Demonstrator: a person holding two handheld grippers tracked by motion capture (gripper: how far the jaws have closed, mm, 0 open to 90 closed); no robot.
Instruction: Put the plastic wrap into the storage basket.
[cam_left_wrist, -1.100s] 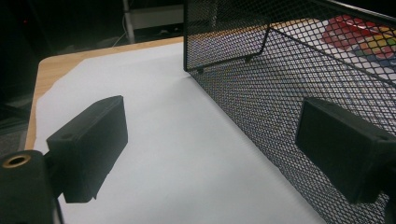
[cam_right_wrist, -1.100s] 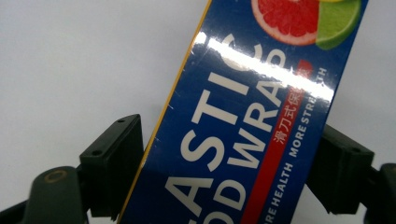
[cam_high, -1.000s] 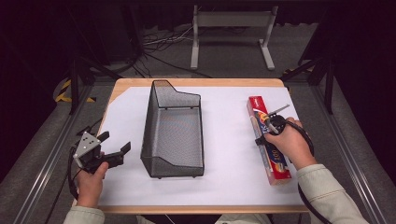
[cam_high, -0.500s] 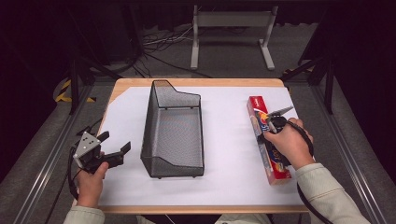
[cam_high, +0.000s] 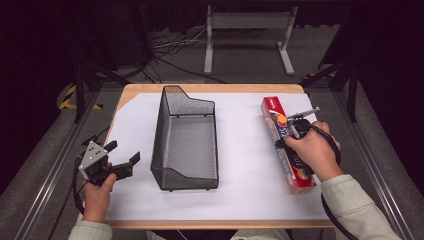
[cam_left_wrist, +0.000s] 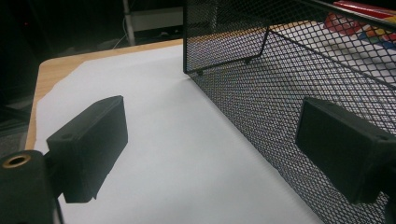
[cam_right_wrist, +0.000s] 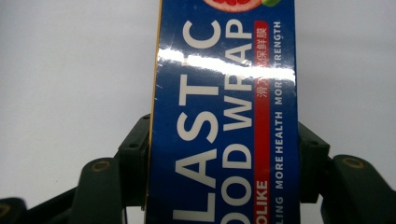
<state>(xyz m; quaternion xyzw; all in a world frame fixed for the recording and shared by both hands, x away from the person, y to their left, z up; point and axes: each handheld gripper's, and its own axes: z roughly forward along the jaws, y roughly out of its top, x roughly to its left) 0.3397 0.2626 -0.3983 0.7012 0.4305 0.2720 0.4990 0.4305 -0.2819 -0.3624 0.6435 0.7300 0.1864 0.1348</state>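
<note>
Here the right gripper (cam_high: 295, 131) is clamped across a plastic wrap box (cam_high: 287, 145), its jaws having just been closing onto the box's two long sides, as seen in the right gripper view (cam_right_wrist: 224, 140). The box is seen at the right of the high view on the white sheet (cam_high: 240, 165). At lower left, the left gripper (cam_high: 120, 162) is held open, nothing between its jaws, beside the black mesh basket (cam_high: 186, 142)

The mesh basket (cam_high: 186, 145) sits in the middle of the table (cam_high: 210, 88), on the paper sheet (cam_high: 245, 165). The wrap box (cam_high: 285, 145) lies well to its right, long way front to back. Your right gripper (cam_high: 296, 131) is on the box w/ a jaw each side. Your left gripper (cam_high: 120, 167) is just left of the basket, near the front edge.
</note>
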